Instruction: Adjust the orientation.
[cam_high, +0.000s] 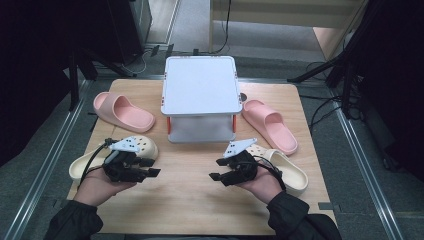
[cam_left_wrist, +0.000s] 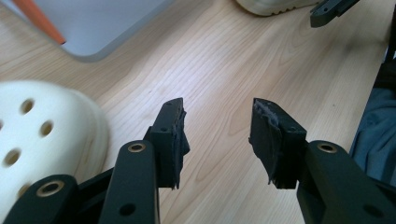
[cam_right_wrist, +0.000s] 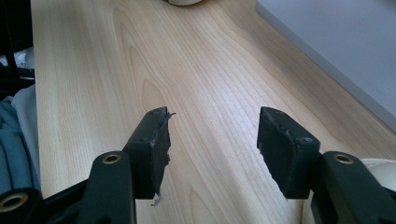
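Two cream perforated clogs lie on the wooden table (cam_high: 190, 200), one at the left (cam_high: 145, 146) and one at the right (cam_high: 290, 170). A pink slide (cam_high: 122, 111) lies at the back left and another pink slide (cam_high: 270, 125) at the back right. My left gripper (cam_high: 151, 167) hovers beside the left clog's toe (cam_left_wrist: 42, 135), open, with bare wood between its jaws (cam_left_wrist: 218, 121). My right gripper (cam_high: 216, 169) faces it from the right clog's side, open and empty (cam_right_wrist: 214, 126). That clog (cam_right_wrist: 373, 165) lies just beside its right jaw.
A white two-level shelf (cam_high: 200, 85) with orange legs stands at the middle back; its lower board (cam_left_wrist: 102, 23) (cam_right_wrist: 345, 42) is near both grippers. The person's dark sleeves come in over the table's front edge. Floor rails and stands surround the table.
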